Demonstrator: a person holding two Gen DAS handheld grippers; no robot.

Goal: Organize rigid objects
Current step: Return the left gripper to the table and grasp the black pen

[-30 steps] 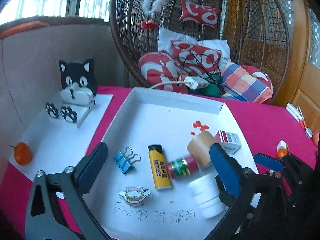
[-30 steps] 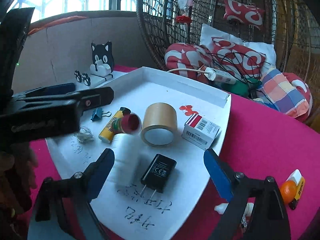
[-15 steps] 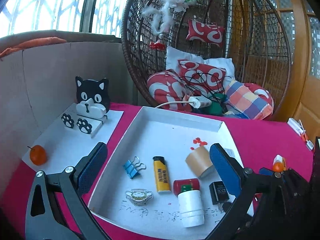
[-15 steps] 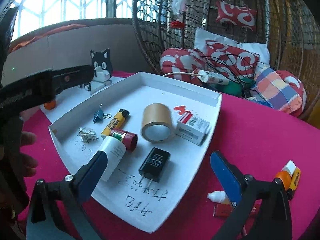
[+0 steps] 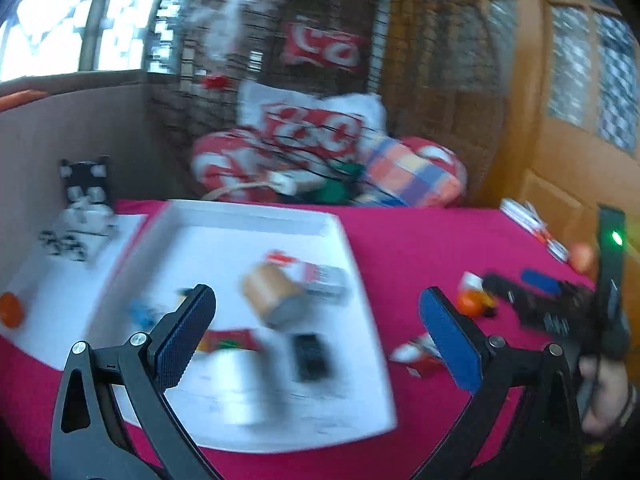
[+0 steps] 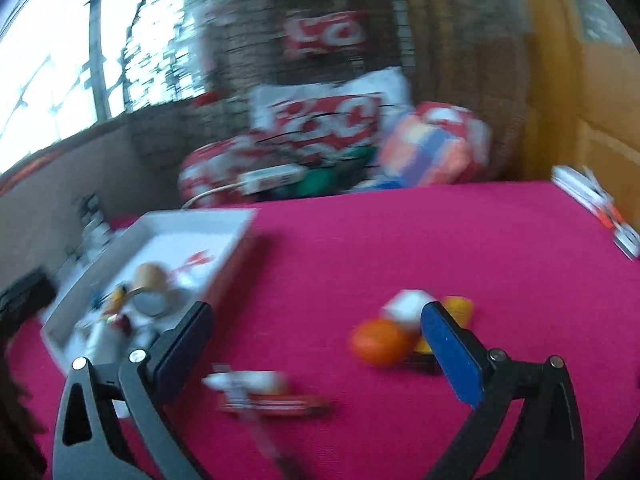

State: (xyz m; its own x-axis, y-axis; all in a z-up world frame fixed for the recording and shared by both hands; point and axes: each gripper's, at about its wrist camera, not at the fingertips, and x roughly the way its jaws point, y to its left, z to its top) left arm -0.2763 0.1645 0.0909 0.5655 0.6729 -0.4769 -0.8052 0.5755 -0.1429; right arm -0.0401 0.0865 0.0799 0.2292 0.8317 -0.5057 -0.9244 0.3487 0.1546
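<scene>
Both views are motion-blurred. A white tray (image 5: 224, 216) on the red tablecloth holds a brown tape roll (image 5: 268, 296), a small box (image 5: 324, 278), a black charger (image 5: 310, 354), a white bottle (image 5: 244, 388) and other small items. My left gripper (image 5: 316, 338) is open and empty above the tray's near right part. My right gripper (image 6: 316, 338) is open and empty above the cloth right of the tray (image 6: 192, 220). An orange fruit (image 6: 378, 342), a white-capped item (image 6: 408, 306) and a small red-and-white item (image 6: 256, 390) lie on the cloth near it.
A wicker hanging chair with red-and-white cushions (image 5: 312, 136) stands behind the table. A cat-shaped stand (image 5: 84, 196) and an orange (image 5: 10, 310) sit on white paper at left. White items (image 6: 592, 204) lie at the table's far right edge.
Both grippers swung to the right. The right gripper left the tray and now faces the loose items on the cloth. Both stayed open.
</scene>
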